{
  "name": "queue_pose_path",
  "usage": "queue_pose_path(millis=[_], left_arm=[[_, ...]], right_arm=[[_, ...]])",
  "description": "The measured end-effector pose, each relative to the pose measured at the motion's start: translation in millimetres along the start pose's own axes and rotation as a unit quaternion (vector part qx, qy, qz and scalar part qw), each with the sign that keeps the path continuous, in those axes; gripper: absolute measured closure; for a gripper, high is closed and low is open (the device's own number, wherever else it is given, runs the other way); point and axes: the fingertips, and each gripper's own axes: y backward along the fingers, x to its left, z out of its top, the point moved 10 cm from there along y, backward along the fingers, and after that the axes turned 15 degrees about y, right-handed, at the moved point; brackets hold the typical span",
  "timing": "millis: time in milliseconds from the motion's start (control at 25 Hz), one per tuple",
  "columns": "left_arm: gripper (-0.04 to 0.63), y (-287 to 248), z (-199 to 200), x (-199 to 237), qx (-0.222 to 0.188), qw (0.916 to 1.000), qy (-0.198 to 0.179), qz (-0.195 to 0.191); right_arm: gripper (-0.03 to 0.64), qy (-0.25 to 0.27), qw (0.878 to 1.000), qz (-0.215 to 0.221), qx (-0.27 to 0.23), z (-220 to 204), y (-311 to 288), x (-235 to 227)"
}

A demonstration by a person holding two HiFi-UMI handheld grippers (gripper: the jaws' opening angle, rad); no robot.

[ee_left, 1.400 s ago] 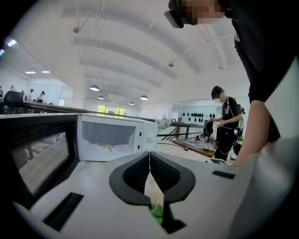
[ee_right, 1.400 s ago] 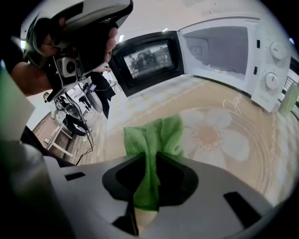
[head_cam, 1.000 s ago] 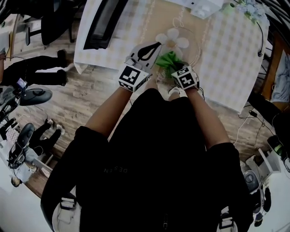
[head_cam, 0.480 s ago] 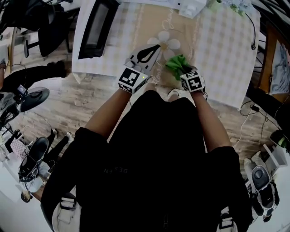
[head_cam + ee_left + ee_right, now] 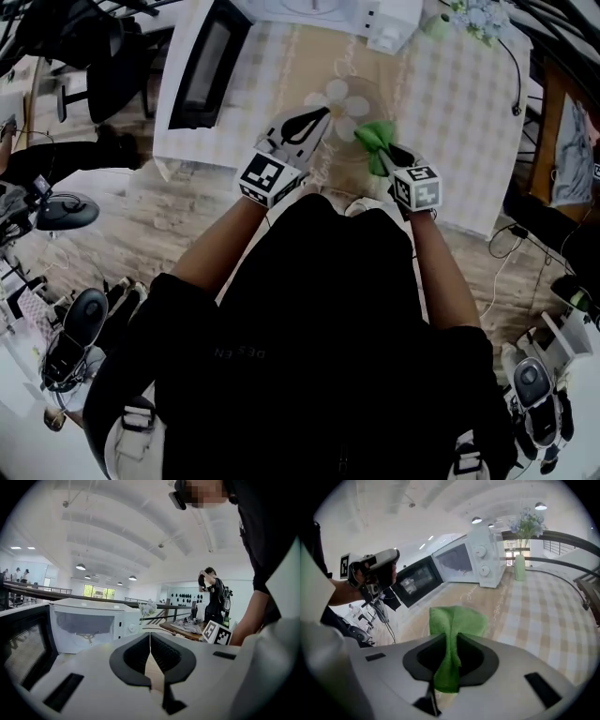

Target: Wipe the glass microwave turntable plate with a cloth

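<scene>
Cloth [image 5: 375, 134], green and bunched, is clamped between the jaws of the right gripper [image 5: 382, 145]. In the right gripper view the cloth [image 5: 457, 618] runs down through the closed jaws of that gripper [image 5: 452, 641] and fans out above their tips. The left gripper [image 5: 319, 101] has its jaws brought together. In the left gripper view its jaws [image 5: 150, 634] meet along a thin line, and nothing can be made out between them. The glass turntable plate [image 5: 352, 127] shows only as a faint round outline on the checked tablecloth [image 5: 459, 103], in front of the microwave [image 5: 319, 9]. It lies between and just ahead of the two grippers. The left gripper's tips reach over its left part, and the cloth sits over its right near part. Whether either one touches the glass cannot be told. The microwave door [image 5: 202, 66] stands open to the left of the plate. The right gripper view shows the microwave [image 5: 480, 555] with its door [image 5: 419, 583] swung out, a vase of flowers [image 5: 520, 564] just beside it, and the left gripper [image 5: 377, 571] raised at the left. A second person [image 5: 213, 592] stands in the background of the left gripper view.
</scene>
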Motion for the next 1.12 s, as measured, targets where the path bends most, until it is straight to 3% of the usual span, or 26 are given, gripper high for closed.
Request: queue_pose_path(millis=[200,680,960,1120], left_arm=[[0.574,2.7,8.9,-7.0,-0.004,1.0000,-0.004,0.000],[0.574,6.4,44.3,-32.8,-0.015,0.9998,-0.012,0.003],[0.574,7.0,74.2,-46.6,-0.043,0.9989,-0.018,-0.011],[0.574,9.4,91.1,-58.3,-0.057,0.9977,-0.028,-0.023]], right_arm=[[0.534,0.000,0.997,0.008,-0.073,32.9,29.0,2.1],[0.531,0.014,0.982,0.033,-0.184,113.0,95.2,10.2],[0.529,0.060,0.964,0.009,-0.259,159.6,145.8,15.7],[0.529,0.105,0.947,-0.019,-0.302,178.5,172.6,20.9]])
